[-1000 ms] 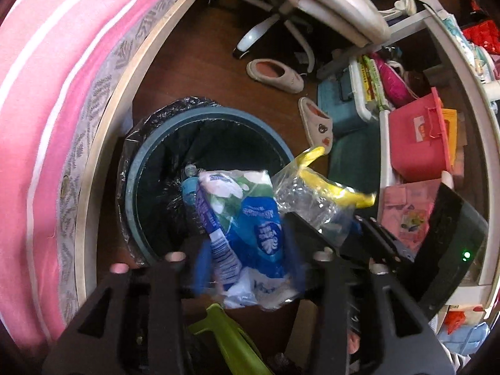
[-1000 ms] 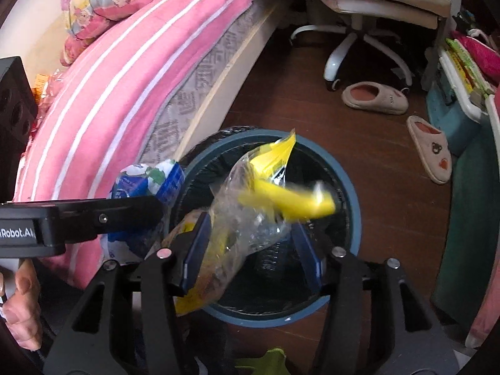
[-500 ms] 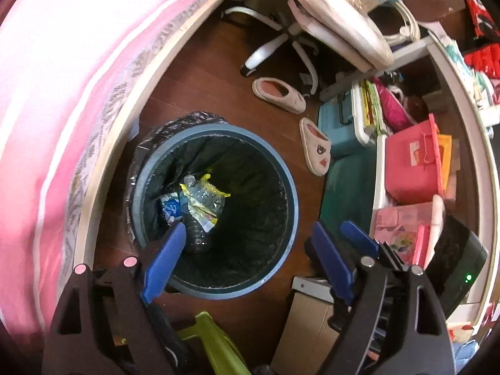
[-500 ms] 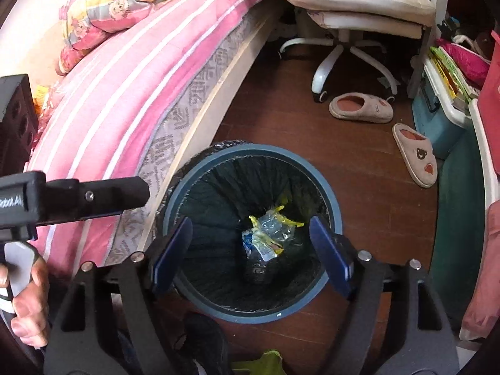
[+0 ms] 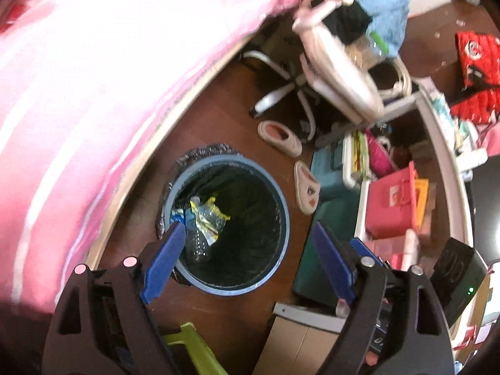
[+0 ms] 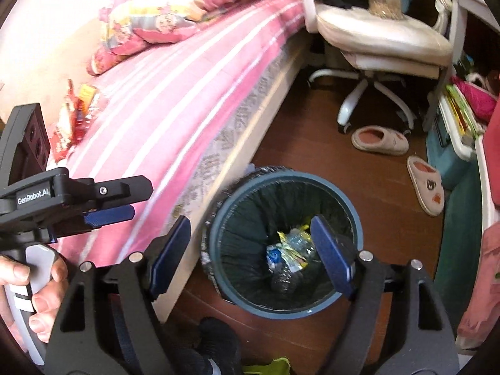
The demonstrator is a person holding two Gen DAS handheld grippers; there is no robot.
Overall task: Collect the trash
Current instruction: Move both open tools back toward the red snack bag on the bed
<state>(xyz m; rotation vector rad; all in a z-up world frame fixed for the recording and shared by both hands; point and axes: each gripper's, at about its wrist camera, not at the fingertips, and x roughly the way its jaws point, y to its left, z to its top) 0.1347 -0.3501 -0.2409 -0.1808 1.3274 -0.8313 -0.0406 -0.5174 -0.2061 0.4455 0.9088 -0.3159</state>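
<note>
Crinkled clear plastic with yellow print, and a blue-and-white wrapper beside it, now lie at the bottom of the bin, on the black liner; a second ago I had one in each gripper, over the rim. So this drop is done: the yellow-printed wrapper and the blue-and-white wrapper are both collected, resting against a clear bottle already down there.

My left gripper has its blue pads spread wide with nothing between them, only the bin's mouth showing through the gap. My right gripper is equally wide and equally empty. Both have come up and away from the rim compared with the earlier views, and the bin looks smaller below me.

I judge the next job is to go for more litter: far to the left on the pink striped bed lie red and yellow snack packets, which look like the likely targets.

As for writing, the side of my left gripper, seen from the right wrist camera, reads "GenRobot.AI". The wrappers' print is too small and crumpled to read. The slipper near the bin carries a bear face, no words.
</note>
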